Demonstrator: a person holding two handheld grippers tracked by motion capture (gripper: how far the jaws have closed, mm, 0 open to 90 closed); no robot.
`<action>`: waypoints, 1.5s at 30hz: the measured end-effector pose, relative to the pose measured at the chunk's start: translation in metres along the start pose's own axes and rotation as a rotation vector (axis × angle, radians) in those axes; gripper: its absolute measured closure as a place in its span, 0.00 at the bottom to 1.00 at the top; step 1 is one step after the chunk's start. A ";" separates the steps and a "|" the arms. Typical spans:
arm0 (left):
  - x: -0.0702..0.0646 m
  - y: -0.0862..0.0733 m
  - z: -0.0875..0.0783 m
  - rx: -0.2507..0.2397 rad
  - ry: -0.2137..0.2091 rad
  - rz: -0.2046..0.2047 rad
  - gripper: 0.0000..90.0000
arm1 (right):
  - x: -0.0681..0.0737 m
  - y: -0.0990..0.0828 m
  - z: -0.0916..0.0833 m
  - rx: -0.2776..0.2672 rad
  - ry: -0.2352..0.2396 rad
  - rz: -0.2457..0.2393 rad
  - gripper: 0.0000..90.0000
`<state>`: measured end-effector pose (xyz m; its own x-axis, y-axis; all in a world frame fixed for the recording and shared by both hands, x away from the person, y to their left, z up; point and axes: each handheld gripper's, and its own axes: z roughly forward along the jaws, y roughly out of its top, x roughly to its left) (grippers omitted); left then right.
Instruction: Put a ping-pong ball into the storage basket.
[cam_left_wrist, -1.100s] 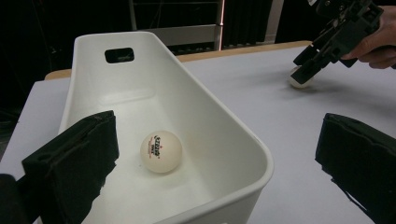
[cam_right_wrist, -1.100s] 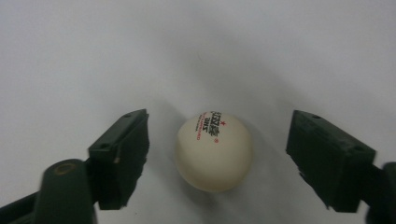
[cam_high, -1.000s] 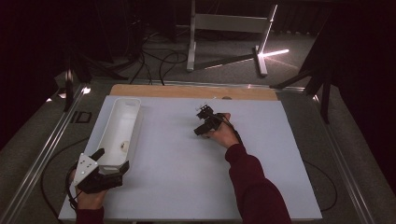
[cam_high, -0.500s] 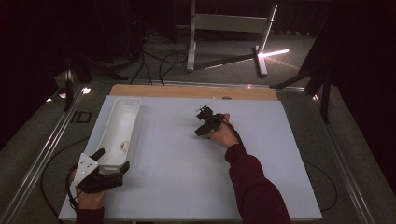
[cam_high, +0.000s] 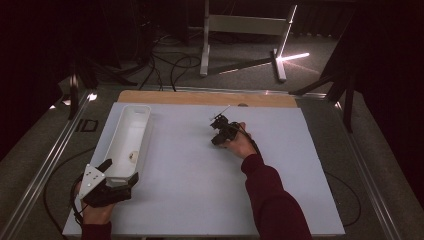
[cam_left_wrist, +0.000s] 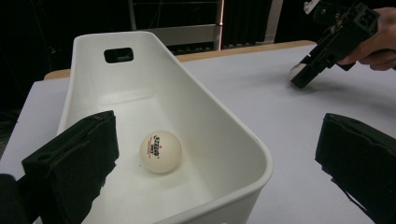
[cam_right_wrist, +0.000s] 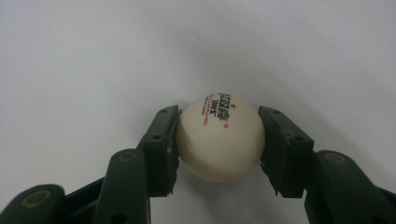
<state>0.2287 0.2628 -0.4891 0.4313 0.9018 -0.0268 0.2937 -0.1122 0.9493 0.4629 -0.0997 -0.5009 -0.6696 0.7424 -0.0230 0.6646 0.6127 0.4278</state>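
Centre of the high view, slightly right of middle: right gripper (cam_high: 218, 131), jaws just closed onto a ball (cam_right_wrist: 220, 138). Its own view shows both pads (cam_right_wrist: 164, 145) pressed to the ball's flanks, print uppermost, ball resting on or just off the white table (cam_high: 200, 190); which of the two cannot be told.

Lower left of the high view: left gripper (cam_high: 120, 176), jaws standing wide apart, nothing clamped. They straddle the near end of the bin (cam_high: 145, 111), one jaw over the inside, one outside the wall, as the left gripper view shows; whether either touches the rim cannot be told.

Bin: white, long and narrow, long axis running from lower left up the frame, near end at the left gripper, far end with a handle slot (cam_left_wrist: 118, 54). Contents: one second ball (cam_left_wrist: 160, 151) lying loose on the floor near the near end.

Governing relation: the bin lies to the left of the held ball in the high view, well apart, with bare table between. The right gripper is the one bearing the ball; the left is the one at the bin.

Judgement: grasp looks complete; the next move is likely a lift and a carry leftward over the bin's long wall, then release. A round ball held at two points may slip if the carry is jerky.
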 end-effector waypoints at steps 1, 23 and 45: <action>0.000 0.000 0.000 -0.002 0.001 -0.002 0.00 | 0.000 0.000 -0.001 -0.002 -0.002 -0.001 0.56; 0.000 0.000 0.000 0.000 0.002 -0.001 0.00 | 0.007 0.003 -0.011 -0.017 0.012 -0.019 0.56; 0.000 0.000 0.000 0.001 0.002 0.002 0.00 | 0.019 0.011 -0.026 -0.046 0.010 -0.064 0.56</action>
<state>0.2286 0.2625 -0.4891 0.4300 0.9025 -0.0246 0.2939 -0.1141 0.9490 0.4490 -0.0862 -0.4726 -0.7138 0.6991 -0.0424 0.6043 0.6454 0.4672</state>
